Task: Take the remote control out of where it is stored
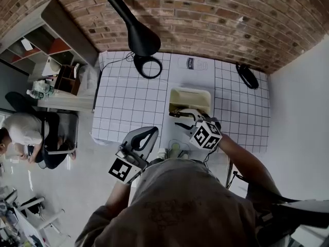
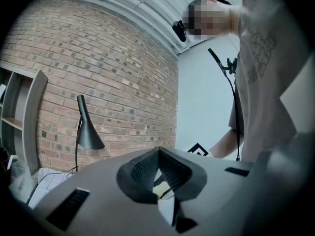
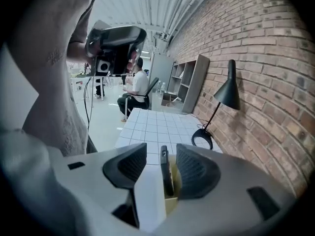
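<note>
A cream storage box (image 1: 191, 93) stands on the white gridded table (image 1: 128, 102). In the right gripper view a thin dark remote control (image 3: 165, 173) stands on edge inside the box (image 3: 172, 200). My right gripper (image 1: 184, 119) (image 3: 161, 163) hangs over the box's near edge, tilted downward. Its jaws are open, with the remote in the gap between the pads and no pad pressing on it. My left gripper (image 1: 145, 136) (image 2: 158, 154) is held level at the table's near edge, left of the box. Its fingertips meet and nothing is in them.
A black desk lamp (image 1: 136, 32) with a ring base (image 1: 147, 67) stands at the table's far side by the brick wall. A black object (image 1: 248, 76) lies at the far right corner. Beyond the table's left edge are a shelf unit (image 1: 56, 40) and a seated person (image 1: 23, 133).
</note>
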Motion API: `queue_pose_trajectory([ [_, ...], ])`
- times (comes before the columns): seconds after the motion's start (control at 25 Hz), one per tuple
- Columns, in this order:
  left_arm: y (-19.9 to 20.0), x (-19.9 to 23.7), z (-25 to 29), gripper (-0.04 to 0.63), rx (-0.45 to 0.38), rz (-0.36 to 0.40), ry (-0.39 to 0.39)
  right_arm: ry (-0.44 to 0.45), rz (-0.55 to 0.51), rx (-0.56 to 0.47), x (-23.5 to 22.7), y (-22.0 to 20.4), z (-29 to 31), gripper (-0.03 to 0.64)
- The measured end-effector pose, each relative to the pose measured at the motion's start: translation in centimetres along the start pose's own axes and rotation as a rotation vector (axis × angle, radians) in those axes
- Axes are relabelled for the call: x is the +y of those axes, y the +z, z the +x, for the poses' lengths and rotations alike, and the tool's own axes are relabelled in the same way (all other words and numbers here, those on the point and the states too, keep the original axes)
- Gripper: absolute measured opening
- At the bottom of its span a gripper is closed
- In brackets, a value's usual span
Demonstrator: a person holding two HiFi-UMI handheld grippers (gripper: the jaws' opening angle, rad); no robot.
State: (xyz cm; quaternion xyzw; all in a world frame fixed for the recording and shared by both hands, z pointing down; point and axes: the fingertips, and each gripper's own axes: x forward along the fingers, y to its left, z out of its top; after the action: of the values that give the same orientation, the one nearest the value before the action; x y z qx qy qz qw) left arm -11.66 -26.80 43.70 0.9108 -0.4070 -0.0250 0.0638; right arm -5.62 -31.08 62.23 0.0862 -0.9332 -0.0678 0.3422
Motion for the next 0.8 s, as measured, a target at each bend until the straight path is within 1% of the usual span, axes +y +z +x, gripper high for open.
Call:
queue_pose_trajectory([
  [0.12, -0.3, 0.3, -0.5, 0.005, 0.004, -0.004, 0.012, 0.018, 0.001, 0.034, 0.3, -1.2, 1.5, 0.173],
  [0.32, -0.7, 0.7, -1.0, 0.005, 0.013, -0.013, 0.026, 0.018, 0.013, 0.088, -0.3, -3.0, 3.8, 0.174],
  [0.52, -1.5, 0.9, -1.4, 0.005, 0.03, -0.015, 0.032, 0.042, 0.032, 0.104, -0.6, -3.8, 5.5, 0.173],
  [0.8, -2.1, 1.2, -2.2, 0.005, 0.038, -0.035, 0.051, 0.018, 0.033, 0.143, -1.1, -4.8, 6.6, 0.172],
])
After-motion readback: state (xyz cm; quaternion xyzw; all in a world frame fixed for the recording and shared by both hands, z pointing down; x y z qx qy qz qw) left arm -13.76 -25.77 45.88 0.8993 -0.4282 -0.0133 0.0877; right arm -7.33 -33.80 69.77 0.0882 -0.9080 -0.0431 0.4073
